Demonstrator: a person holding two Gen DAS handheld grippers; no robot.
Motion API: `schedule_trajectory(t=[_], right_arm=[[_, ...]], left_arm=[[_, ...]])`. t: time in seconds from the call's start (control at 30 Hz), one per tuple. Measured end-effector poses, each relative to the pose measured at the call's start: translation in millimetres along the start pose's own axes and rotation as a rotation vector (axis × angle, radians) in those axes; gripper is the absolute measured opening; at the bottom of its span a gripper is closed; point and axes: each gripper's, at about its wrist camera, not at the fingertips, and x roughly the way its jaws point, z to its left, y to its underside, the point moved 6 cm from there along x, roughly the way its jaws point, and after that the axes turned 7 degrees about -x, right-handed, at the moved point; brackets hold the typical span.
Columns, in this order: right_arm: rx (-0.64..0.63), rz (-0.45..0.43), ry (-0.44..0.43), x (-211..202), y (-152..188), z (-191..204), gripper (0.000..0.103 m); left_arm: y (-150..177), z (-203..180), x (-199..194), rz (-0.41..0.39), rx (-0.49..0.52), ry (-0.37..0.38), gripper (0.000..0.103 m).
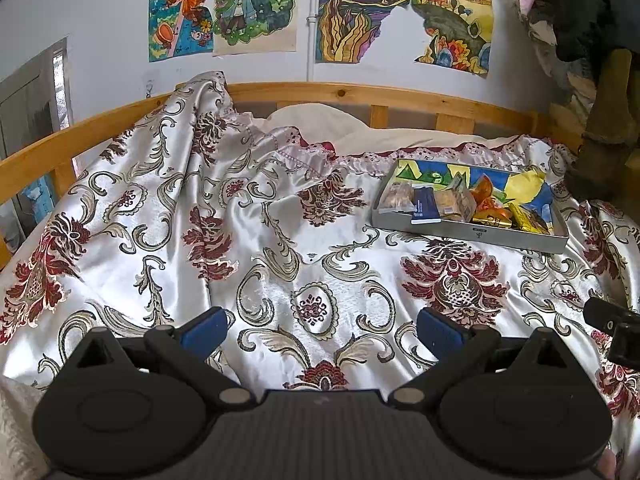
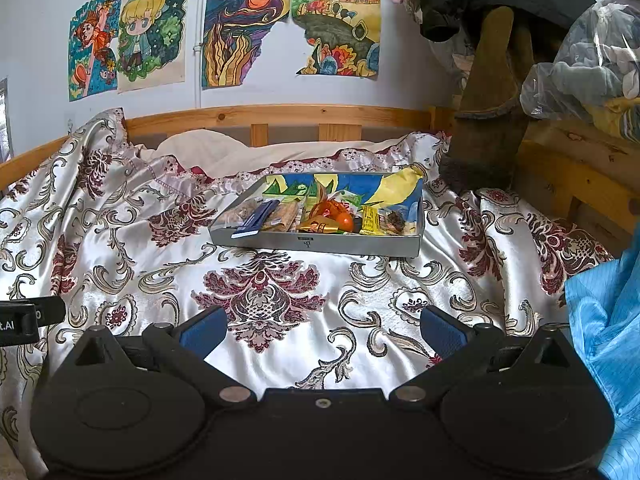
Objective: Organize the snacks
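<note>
Left wrist view: the left gripper (image 1: 322, 326) hangs low over the patterned bedspread (image 1: 256, 240), pointed toward the wooden bed rail (image 1: 360, 94), its two blue-padded fingers (image 1: 204, 326) spread wide with nothing between them. At the right edge of that view a black piece of the right gripper (image 1: 612, 324) juts in, cut off by the frame.

In the right wrist view the right gripper (image 2: 322, 326) sits at much the same height above the bedspread (image 2: 360, 280), level and facing the rail (image 2: 280, 114), jaws likewise released and empty. A black part of the left gripper (image 2: 28, 318) shows at the left edge, so the two tools are held side by side.

The snacks (image 2: 320, 216) lie in a shallow grey tray (image 2: 320, 244) resting on the bedspread, well ahead of both grippers and near the far rail; in the left view the tray (image 1: 480, 234) is ahead and to the right, while in the right view it is nearly straight ahead. A dark blue packet (image 2: 254, 222) leans over its near-left rim, and orange (image 2: 340, 218) and yellow wrappers (image 2: 370, 220) fill the right part. The wrappers overlap and their print is too small to read.

A light blue fabric (image 2: 608, 340) fills the right edge of the right view, cut off. Coloured drawings (image 1: 256, 4) hang on the wall.
</note>
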Motion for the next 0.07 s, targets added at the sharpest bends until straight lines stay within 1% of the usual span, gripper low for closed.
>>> schedule_trajectory(t=[0.07], right_arm=[[-0.001,0.000,0.000,0.1,-0.2,0.3,0.102]], left_arm=[[-0.5,-0.8,-0.3,-0.002,0.000,-0.002,0.103]])
